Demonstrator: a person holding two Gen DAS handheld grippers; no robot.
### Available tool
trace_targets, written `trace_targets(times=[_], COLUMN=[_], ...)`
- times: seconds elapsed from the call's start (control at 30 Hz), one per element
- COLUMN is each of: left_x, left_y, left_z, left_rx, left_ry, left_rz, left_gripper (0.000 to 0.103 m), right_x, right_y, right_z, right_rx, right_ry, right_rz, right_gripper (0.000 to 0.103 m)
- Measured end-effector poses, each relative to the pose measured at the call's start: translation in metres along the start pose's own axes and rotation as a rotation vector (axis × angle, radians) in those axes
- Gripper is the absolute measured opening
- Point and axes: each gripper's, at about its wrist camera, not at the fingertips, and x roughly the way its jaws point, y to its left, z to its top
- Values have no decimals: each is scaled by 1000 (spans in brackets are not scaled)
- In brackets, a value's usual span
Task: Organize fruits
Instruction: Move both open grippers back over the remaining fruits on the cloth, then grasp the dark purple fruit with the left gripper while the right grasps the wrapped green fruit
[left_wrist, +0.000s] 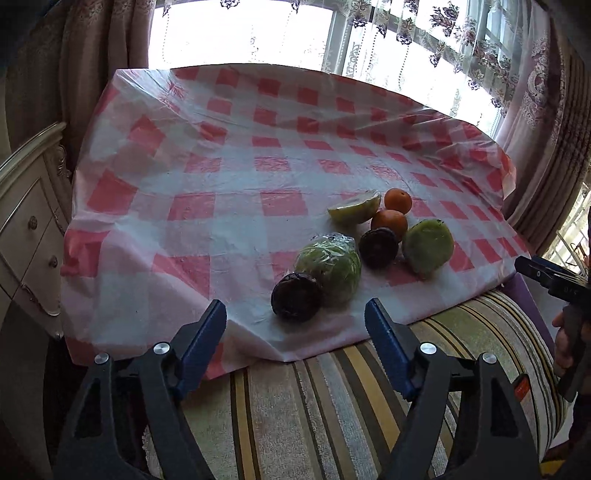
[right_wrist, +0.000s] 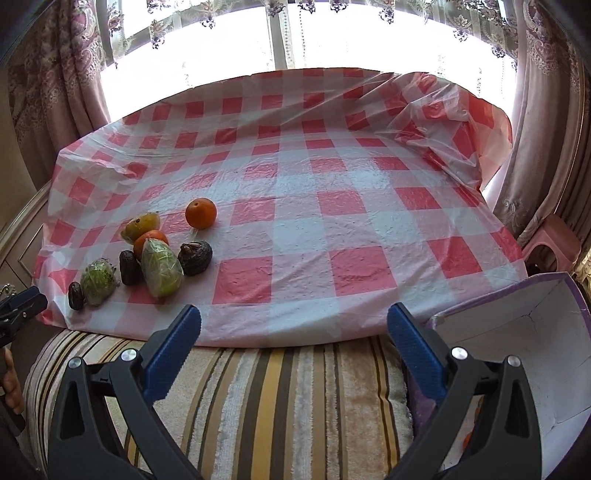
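Blue-padded and spread wide, the left hand-held gripper (left_wrist: 295, 319) hangs empty over a striped cushion (left_wrist: 332, 398), just short of a dark round fruit (left_wrist: 295, 298) touching a plastic-wrapped green fruit (left_wrist: 328, 267) on the red-checked tabletop (left_wrist: 221, 166). Two oranges (right_wrist: 200, 213) lie beyond. The right hand-held gripper (right_wrist: 294, 323), likewise released, hovers beside a white cardboard box (right_wrist: 517, 350).
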Motion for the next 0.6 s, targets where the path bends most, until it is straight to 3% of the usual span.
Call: trace_targets(times=[0.6], left_x=[50], left_y=[6], left_z=[10], left_rx=[-14], left_ry=[101], left_rz=[-31], left_gripper=[57], right_x=[43], right_y=[70], right_z=[20], right_rx=[-159], right_ry=[30], right_rz=[65], right_gripper=[101])
